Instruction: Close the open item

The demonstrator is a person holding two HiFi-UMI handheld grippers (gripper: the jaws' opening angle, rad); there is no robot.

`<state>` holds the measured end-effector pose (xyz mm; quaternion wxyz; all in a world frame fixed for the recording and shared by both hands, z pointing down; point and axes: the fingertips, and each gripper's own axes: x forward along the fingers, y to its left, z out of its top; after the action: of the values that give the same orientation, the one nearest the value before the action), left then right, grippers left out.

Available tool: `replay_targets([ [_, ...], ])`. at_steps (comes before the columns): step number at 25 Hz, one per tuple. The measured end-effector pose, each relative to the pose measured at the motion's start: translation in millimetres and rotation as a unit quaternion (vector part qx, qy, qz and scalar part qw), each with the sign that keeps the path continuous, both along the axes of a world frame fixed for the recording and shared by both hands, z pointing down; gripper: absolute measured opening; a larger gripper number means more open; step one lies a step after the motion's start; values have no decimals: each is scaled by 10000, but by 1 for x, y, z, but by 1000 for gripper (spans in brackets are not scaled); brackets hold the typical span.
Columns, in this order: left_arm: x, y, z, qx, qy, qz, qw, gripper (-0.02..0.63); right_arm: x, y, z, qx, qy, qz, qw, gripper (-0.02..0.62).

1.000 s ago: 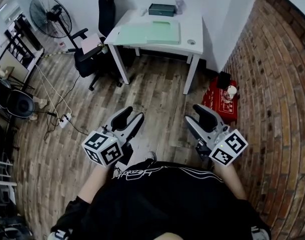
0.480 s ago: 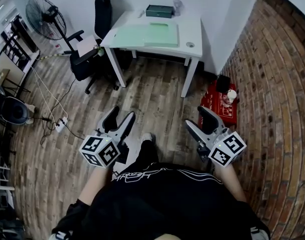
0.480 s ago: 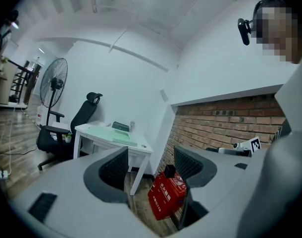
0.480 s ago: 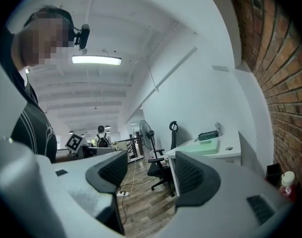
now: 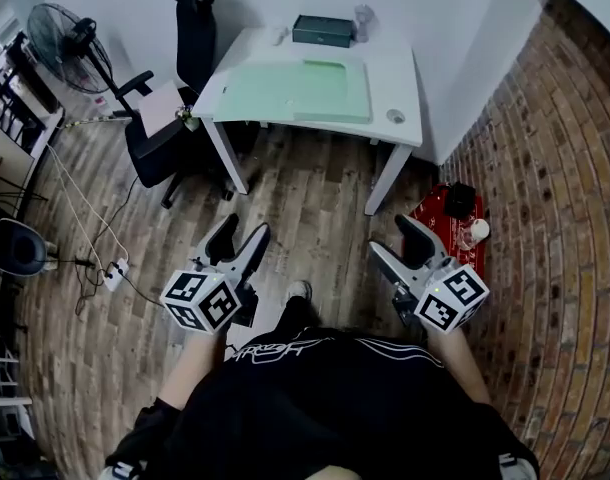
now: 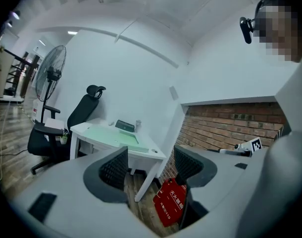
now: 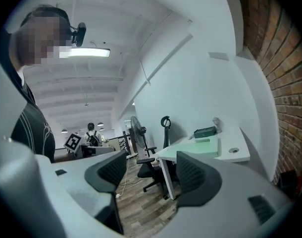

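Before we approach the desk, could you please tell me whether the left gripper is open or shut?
Open: the left gripper shows its jaws wide apart, with nothing held between them.

A box (image 5: pixel 322 30) on the desk (image 5: pixel 397 78) at its back edge, chair (image 5: pixel 153 140) left, fan (image 5: pixel 63 32) farther left, perhaps a case (image 5: pixel 437 220) right.

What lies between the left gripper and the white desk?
Only wooden floor: in the head view, the stretch from the left gripper to the desk holds nothing else. The office chair stands off to the side.
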<state>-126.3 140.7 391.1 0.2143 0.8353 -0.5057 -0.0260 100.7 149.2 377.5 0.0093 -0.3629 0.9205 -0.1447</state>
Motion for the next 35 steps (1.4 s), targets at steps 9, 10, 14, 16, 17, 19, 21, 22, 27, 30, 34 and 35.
replay_targets([
  [9, -58, -143, 15, -302, -118, 163, 9993, 291, -46, -143, 5, -115, 381, 320, 9987, 336],
  [10, -65, -156, 18, -328, -134, 170, 9992, 291, -52, -156, 5, -84, 433, 347, 9984, 336],
  [14, -89, -199, 31, -375, -172, 196, 9990, 291, -64, -203, 11, -117, 565, 614, 9964, 338],
  [16, -97, -215, 41, -472, -112, 232, 9986, 291, -65, -218, 19, -223, 652, 783, 9945, 339],
  [17, -101, -220, 46, -552, -80, 243, 9981, 291, -65, -223, 22, -278, 686, 848, 9936, 341],
  [19, -108, -229, 56, -688, -67, 217, 9974, 291, -63, -233, 28, -352, 764, 945, 9920, 341],
  [21, -112, -237, 62, -755, -85, 167, 9970, 291, -58, -244, 34, -418, 831, 1047, 9901, 341],
  [22, -114, -241, 65, -779, -89, 146, 9968, 291, -54, -250, 37, -456, 862, 1107, 9891, 341],
  [27, -118, -262, 81, -939, -110, 79, 9955, 291, -45, -283, 57, -667, 955, 1305, 9846, 341],
  [30, -119, -277, 88, -1044, -148, 36, 9944, 291, -41, -307, 68, -769, 1005, 1360, 9826, 341],
  [34, -118, -297, 94, -1170, -180, 61, 9929, 291, -29, -345, 84, -959, 976, 1520, 9789, 339],
  [35, -118, -302, 95, -1190, -203, 62, 9927, 291, -25, -354, 89, -1016, 986, 1582, 9772, 339],
])
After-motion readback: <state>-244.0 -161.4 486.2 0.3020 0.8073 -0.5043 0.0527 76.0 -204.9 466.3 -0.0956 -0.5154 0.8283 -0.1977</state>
